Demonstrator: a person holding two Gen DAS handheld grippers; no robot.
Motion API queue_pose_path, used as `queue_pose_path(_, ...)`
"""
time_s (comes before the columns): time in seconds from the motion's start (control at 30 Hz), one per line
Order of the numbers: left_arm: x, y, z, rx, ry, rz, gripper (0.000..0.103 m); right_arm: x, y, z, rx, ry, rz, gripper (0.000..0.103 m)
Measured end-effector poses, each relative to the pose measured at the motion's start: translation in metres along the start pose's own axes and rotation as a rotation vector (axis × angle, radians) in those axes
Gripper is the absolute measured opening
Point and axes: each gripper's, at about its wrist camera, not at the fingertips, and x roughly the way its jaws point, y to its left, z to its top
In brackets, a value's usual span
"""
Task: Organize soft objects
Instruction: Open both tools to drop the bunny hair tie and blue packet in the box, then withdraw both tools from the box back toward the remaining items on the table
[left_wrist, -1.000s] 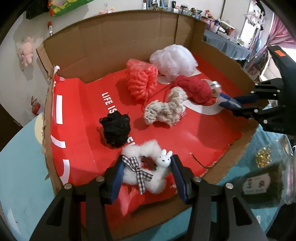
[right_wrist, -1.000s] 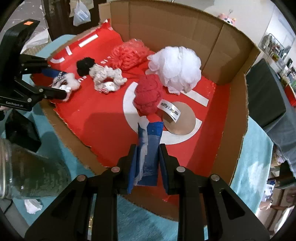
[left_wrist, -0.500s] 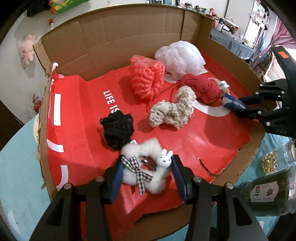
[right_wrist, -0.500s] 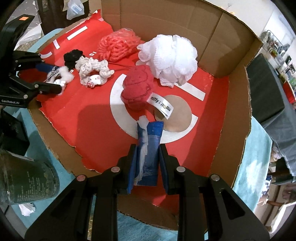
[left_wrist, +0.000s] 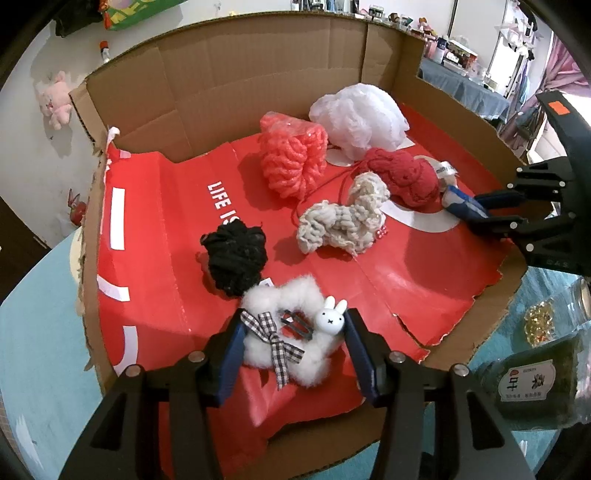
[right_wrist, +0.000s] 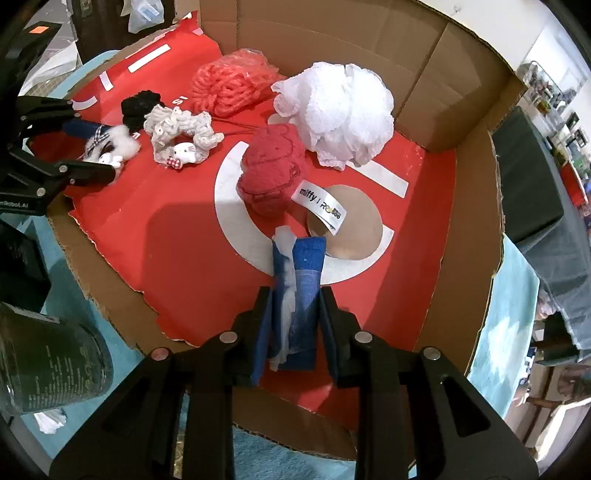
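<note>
Both grippers are advancing further over the cardboard box (right_wrist: 465, 173), the blue cloth (right_wrist: 299, 291) nearing the red knit toy (right_wrist: 273, 177).

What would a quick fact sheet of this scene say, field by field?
Setting: cardboard box with a red printed floor
Left claw: around a white fluffy scrunchie with a bunny charm
Right claw: shut on a blue cloth
Loose in box: white mesh pouf, red knit bundle, coral yarn, cream scrunchie, black scrunchie
</note>
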Motion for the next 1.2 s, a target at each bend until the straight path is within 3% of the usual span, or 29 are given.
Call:
queue_pose_path(0.13,-0.009,0.0,-0.002,-0.006,-0.02,-0.002,0.061,-0.002,0.0,0.001,0.016,0.0,0.005,0.028)
queue_pose_path(0.27,-0.029,-0.005,-0.005,-0.005,-0.072,0.007,0.068,-0.009,0.004,0.002,0.015,-0.02,0.021,0.048)
queue_pose_path(0.37,-0.051,-0.006,-0.009,-0.019,-0.121,0.013,0.075,-0.022,0.01,0.002,0.008,-0.051,-0.019,0.054)
queue_pose_path(0.5,-0.094,-0.013,-0.018,-0.042,-0.234,0.043,0.086,-0.054,0.008,0.001,0.056,-0.108,-0.032,0.056)
queue_pose_path(0.57,-0.11,-0.017,-0.022,-0.047,-0.281,0.063,0.094,-0.073,0.007,-0.001,0.077,-0.146,-0.04,0.063)
queue_pose_path(0.6,-0.119,-0.02,-0.025,-0.052,-0.308,0.076,0.095,-0.085,0.007,-0.004,0.088,-0.171,-0.046,0.068)
queue_pose_path(1.0,-0.214,-0.071,-0.079,-0.122,-0.551,0.124,0.103,-0.199,0.042,-0.06,0.172,-0.435,-0.065,0.086)
queue_pose_path(1.2,-0.242,-0.098,-0.112,-0.136,-0.618,0.161,0.103,-0.239,0.077,-0.102,0.173,-0.563,-0.113,0.087)
